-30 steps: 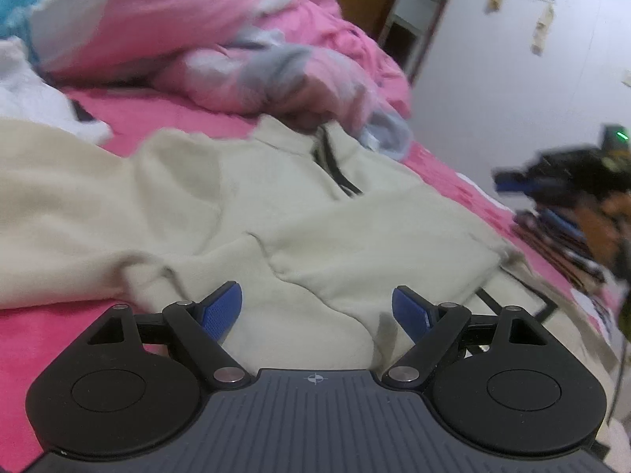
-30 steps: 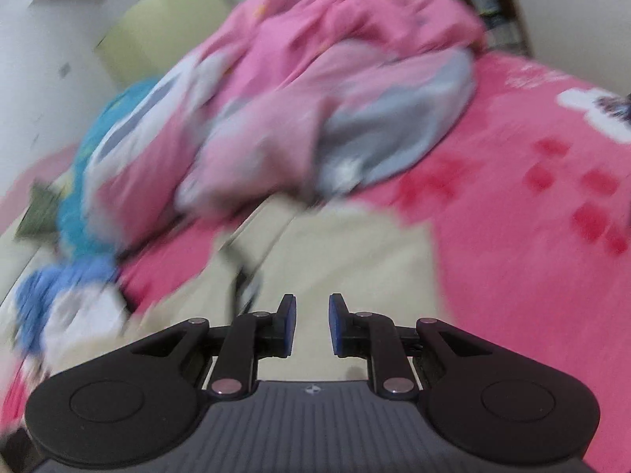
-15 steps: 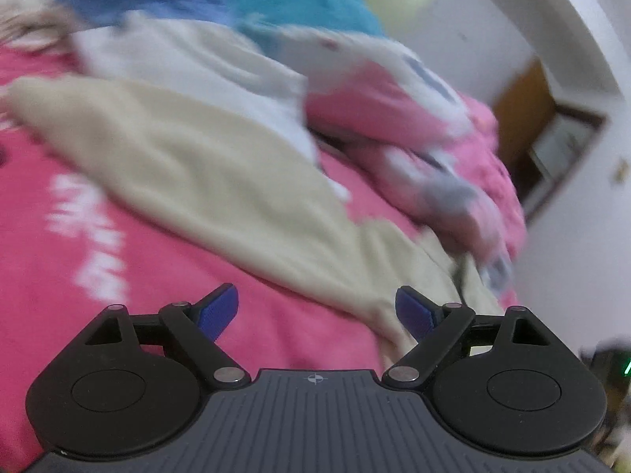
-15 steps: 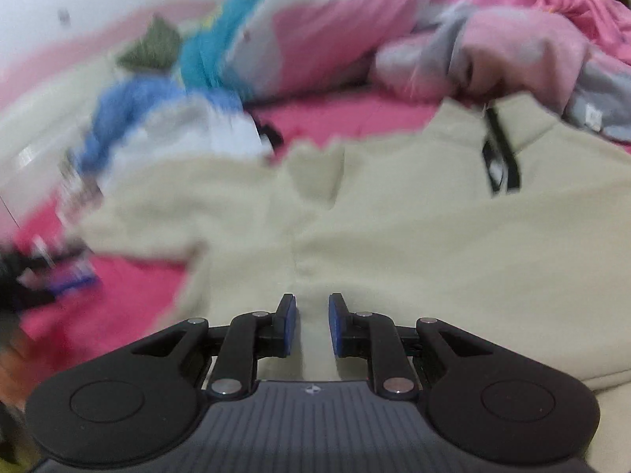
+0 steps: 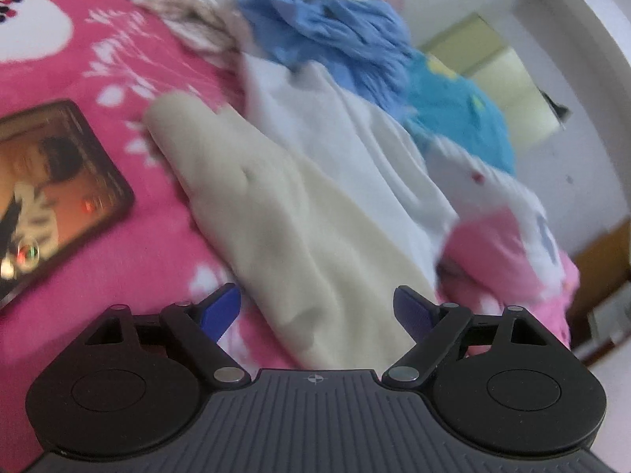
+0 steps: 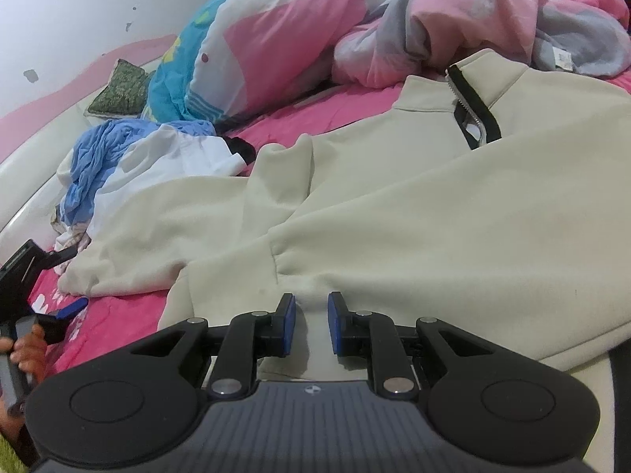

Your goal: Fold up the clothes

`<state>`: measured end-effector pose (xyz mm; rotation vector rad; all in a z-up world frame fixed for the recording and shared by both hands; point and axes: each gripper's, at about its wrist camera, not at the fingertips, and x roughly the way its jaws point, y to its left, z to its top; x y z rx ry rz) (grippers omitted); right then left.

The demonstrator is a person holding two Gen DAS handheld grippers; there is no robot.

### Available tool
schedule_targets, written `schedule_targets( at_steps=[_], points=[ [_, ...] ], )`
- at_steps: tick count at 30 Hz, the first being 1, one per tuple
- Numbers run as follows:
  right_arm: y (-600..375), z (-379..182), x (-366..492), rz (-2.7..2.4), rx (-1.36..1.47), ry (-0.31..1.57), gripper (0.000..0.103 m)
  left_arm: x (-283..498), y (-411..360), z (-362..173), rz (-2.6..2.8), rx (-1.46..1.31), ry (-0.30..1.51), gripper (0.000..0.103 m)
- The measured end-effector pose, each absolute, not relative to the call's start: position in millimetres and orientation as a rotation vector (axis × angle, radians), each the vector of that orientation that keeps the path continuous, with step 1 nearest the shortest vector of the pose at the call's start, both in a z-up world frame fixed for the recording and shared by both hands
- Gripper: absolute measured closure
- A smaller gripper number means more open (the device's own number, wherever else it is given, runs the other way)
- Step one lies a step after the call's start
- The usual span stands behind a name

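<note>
Left wrist view: the left gripper [image 5: 317,309] has its blue fingers spread wide with nothing between them. Cream sleeve [image 5: 276,216] runs away from the claw across the pink bedspread [image 5: 130,260], its near end just under and ahead of the gap, its cuff far up the frame. A tablet [image 5: 55,193] lies to the left, apart from the sleeve. White garment [image 5: 335,146] and blue garment [image 5: 327,35] are heaped just beyond. Frame is motion-blurred.

Right wrist view: the right gripper [image 6: 309,325] has its fingers drawn near together, a narrow slot left; cream cloth shows in that slot, but whether the pads bite it I cannot tell. The cream pullover [image 6: 453,216] lies spread front-up, zip collar toward the rumpled duvet [image 6: 355,19], one sleeve flung out sideways. The claw sits at the armpit seam.

Judgement: sleeve-fold step. The outflung sleeve is not lying across the body. Next move calls for the left claw to close on the sleeve and carry it over the torso while the right pins the shoulder
</note>
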<state>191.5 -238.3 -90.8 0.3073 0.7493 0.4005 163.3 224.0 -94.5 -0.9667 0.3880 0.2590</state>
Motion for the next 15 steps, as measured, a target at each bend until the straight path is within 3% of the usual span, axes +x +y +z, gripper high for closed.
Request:
schedule_targets(
  at_steps=[3, 8, 10, 15],
  points=[
    [-238, -91, 191, 0.397, 0.307, 0.745, 0.084, 170, 228, -93, 0.328, -0.957, 0.366, 0.025],
    [-238, -93, 190, 0.395, 0.312, 0.736, 0.084, 171, 218, -83, 0.383, -0.887, 0.313, 0.069],
    [-238, -93, 190, 0.396, 0.315, 0.734, 0.084, 170, 214, -79, 0.402, -0.854, 0.291, 0.082],
    [-242, -95, 190, 0.405, 0.342, 0.725, 0.084, 169, 188, -48, 0.413, -0.717, 0.202, 0.091]
  ],
)
